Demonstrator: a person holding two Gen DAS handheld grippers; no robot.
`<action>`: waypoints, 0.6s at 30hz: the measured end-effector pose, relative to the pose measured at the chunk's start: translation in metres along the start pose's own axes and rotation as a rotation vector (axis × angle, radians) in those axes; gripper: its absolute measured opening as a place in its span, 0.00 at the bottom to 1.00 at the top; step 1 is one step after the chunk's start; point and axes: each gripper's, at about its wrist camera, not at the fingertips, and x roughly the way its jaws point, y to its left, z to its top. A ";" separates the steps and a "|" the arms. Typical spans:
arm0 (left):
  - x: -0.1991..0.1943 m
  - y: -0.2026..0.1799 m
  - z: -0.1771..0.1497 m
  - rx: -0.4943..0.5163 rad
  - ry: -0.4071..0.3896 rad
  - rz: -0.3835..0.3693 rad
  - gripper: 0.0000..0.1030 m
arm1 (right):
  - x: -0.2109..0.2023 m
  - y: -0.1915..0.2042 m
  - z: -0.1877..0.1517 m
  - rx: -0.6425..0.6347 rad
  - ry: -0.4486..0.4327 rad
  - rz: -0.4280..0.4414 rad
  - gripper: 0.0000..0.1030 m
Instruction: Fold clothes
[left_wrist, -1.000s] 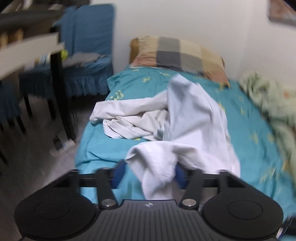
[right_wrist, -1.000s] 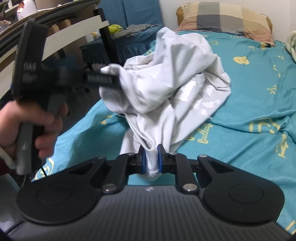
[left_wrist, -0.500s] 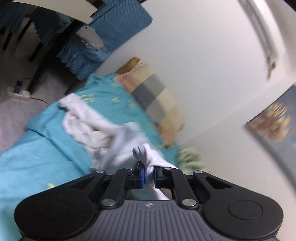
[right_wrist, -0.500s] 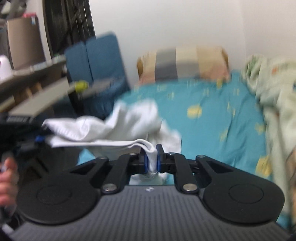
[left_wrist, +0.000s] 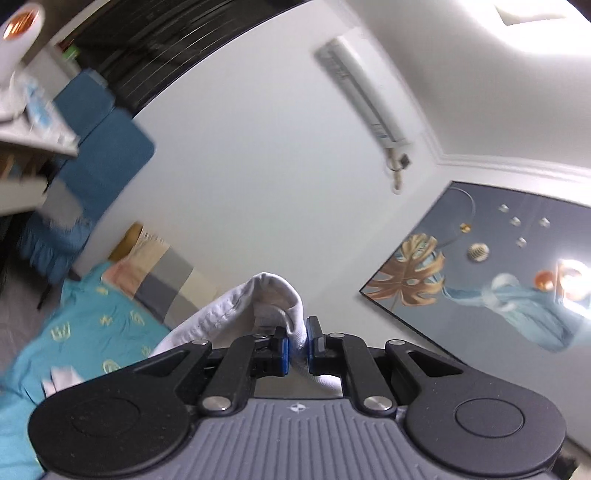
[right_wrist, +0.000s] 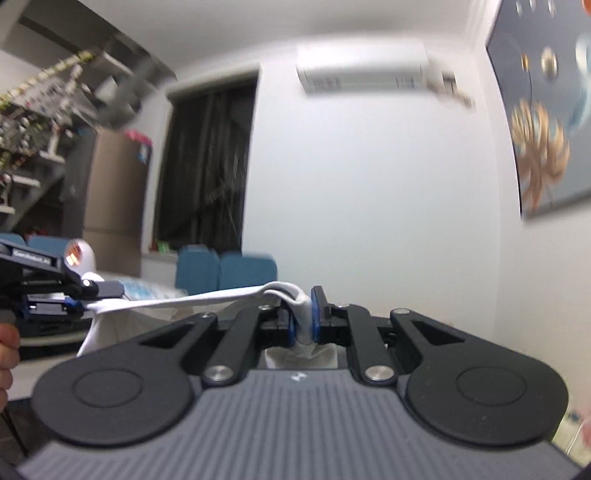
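Observation:
My left gripper (left_wrist: 297, 345) is shut on a fold of a white garment (left_wrist: 236, 314), raised high and tilted up toward the wall. My right gripper (right_wrist: 303, 321) is shut on another edge of the same white garment (right_wrist: 184, 301). In the right wrist view the cloth stretches taut to the left, where the left gripper (right_wrist: 75, 304) pinches it. Most of the garment hangs below both grippers, out of sight.
A bed with a teal sheet (left_wrist: 81, 332) and a checked pillow (left_wrist: 166, 273) lies low at left. Blue chairs (left_wrist: 96, 147) and a desk edge stand at left. An air conditioner (right_wrist: 362, 70) and a framed picture (left_wrist: 480, 269) hang on the walls.
Both grippers have lifted the white garment up off the bed and tilted upward. The cloth is now pulled taut between them. The bed has dropped almost out of view.

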 end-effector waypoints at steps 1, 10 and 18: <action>-0.008 -0.009 -0.001 0.033 -0.003 0.006 0.10 | -0.006 0.001 0.002 -0.004 -0.006 0.007 0.12; 0.012 0.047 -0.086 0.093 0.168 0.152 0.10 | -0.002 -0.010 -0.059 0.064 0.145 0.072 0.12; 0.096 0.182 -0.189 0.122 0.349 0.266 0.12 | 0.066 -0.042 -0.203 0.262 0.391 0.094 0.12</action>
